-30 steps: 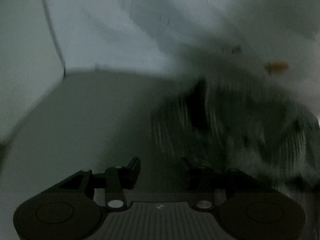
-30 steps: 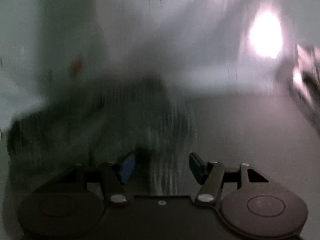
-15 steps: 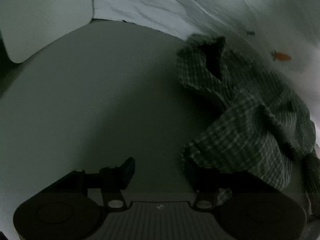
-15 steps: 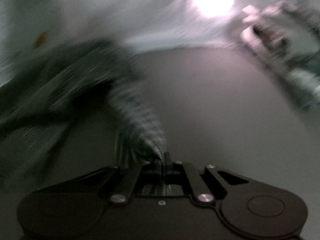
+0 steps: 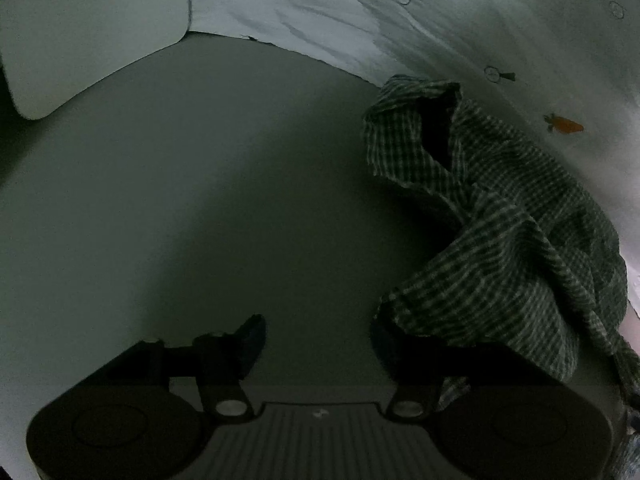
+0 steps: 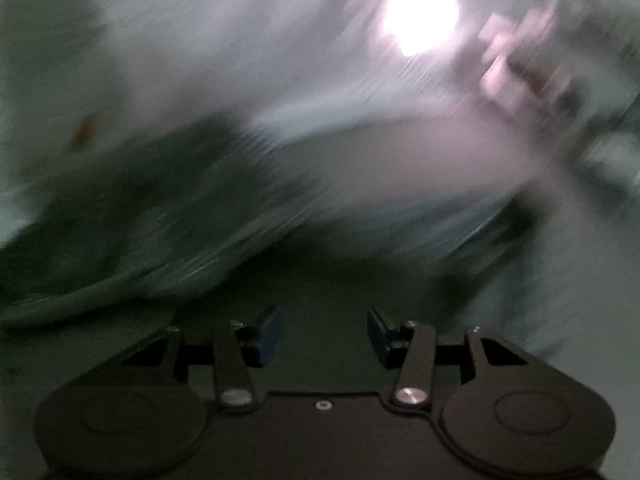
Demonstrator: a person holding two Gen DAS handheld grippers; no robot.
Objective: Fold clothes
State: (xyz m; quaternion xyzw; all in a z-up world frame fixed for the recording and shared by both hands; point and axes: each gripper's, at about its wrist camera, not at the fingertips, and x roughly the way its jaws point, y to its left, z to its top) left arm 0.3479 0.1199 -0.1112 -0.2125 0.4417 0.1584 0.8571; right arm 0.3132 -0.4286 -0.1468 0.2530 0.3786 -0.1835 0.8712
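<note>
The left gripper (image 5: 320,336) is opening over bare grey table (image 5: 240,200), nothing between its jaws. The right gripper (image 6: 324,332) is opening, empty. The crumpled checked shirt (image 5: 500,232) is lying beyond, touching the left gripper's right finger.

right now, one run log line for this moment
step: fold clothes | checked shirt: crumpled on table | left gripper: opening, empty | right gripper: opening, empty

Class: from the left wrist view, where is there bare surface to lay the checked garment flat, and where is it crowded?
Bare: grey surface between the white sheet and left gripper. Crowded: right side, under the crumpled checked garment.
</note>
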